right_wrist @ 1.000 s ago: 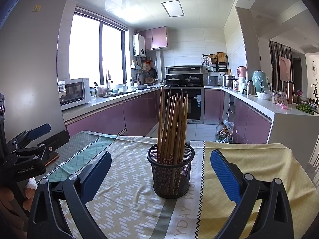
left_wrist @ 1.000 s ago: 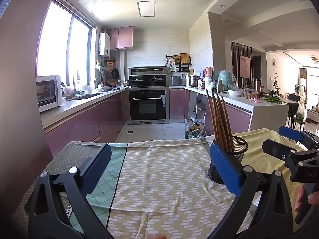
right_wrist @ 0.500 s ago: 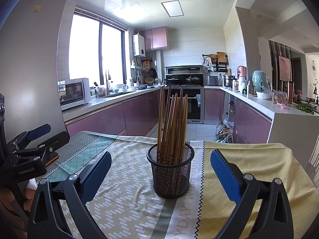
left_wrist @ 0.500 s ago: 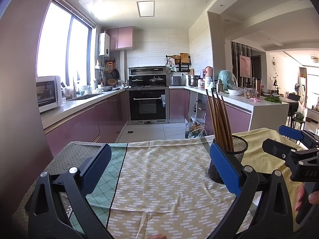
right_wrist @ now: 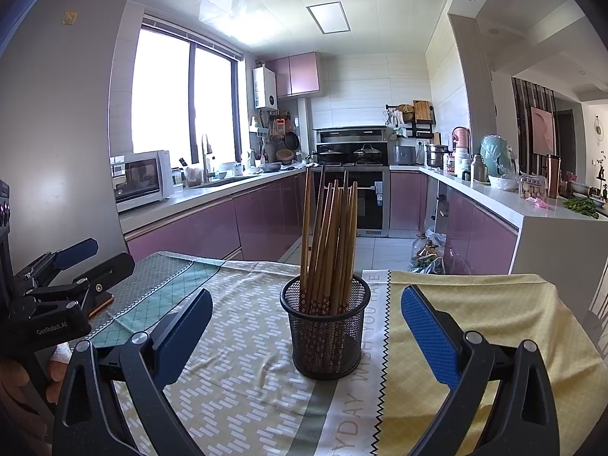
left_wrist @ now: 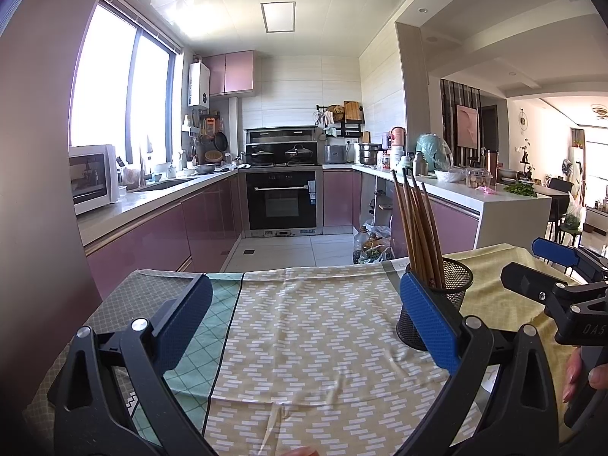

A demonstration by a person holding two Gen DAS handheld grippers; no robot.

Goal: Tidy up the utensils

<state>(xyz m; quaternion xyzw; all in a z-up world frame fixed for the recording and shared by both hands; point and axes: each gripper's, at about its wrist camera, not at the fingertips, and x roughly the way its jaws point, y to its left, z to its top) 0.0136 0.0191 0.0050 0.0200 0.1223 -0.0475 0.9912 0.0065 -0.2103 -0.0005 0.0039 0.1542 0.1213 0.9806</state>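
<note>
A black mesh cup (right_wrist: 325, 328) stands on the patterned tablecloth (right_wrist: 243, 380), holding several brown wooden chopsticks (right_wrist: 330, 235) upright. My right gripper (right_wrist: 306, 336) is open, its blue pads on either side of the cup and a little nearer to me. In the left wrist view the same cup (left_wrist: 452, 288) sits at the right, partly behind the right blue pad, with the chopsticks (left_wrist: 418, 228) leaning left. My left gripper (left_wrist: 304, 323) is open over bare cloth with nothing between its fingers. Each gripper shows at the edge of the other's view.
The table's far edge drops to a tiled kitchen floor (left_wrist: 288, 247). Purple cabinets, an oven (left_wrist: 281, 201) and a white counter (right_wrist: 532, 212) lie beyond. A thin brown object (right_wrist: 102, 306) lies on the cloth under the left gripper's fingers.
</note>
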